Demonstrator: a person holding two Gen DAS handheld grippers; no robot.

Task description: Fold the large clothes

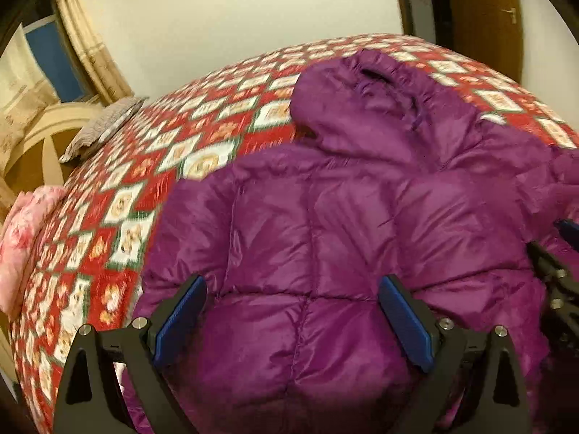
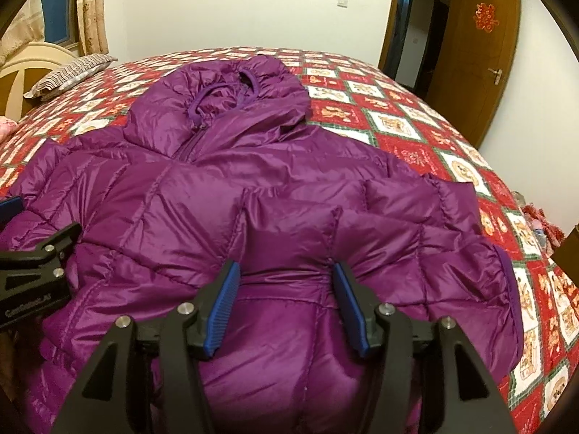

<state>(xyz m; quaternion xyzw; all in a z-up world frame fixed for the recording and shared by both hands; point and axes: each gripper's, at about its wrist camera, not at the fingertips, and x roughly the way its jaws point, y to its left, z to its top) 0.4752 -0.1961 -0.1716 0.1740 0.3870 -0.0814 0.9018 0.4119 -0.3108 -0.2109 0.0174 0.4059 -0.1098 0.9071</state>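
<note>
A bed [image 2: 416, 144] with a red-and-white patchwork quilt filled both views. On it lay a purple hooded down jacket [image 2: 253, 188], front up, hood [image 2: 231, 90] toward the top of the frame, filling the middle and lower part. The left gripper [image 1: 291, 282] hovered over the jacket's lower body, jaws wide, nothing between them. The right gripper [image 2: 286, 269] stood half open around a bunched fold of the jacket, pads just beside the fabric; whether they pressed it could not be told.

Bare bedspread [image 2: 416, 152] beside jacket [image 2: 224, 195]
</note>
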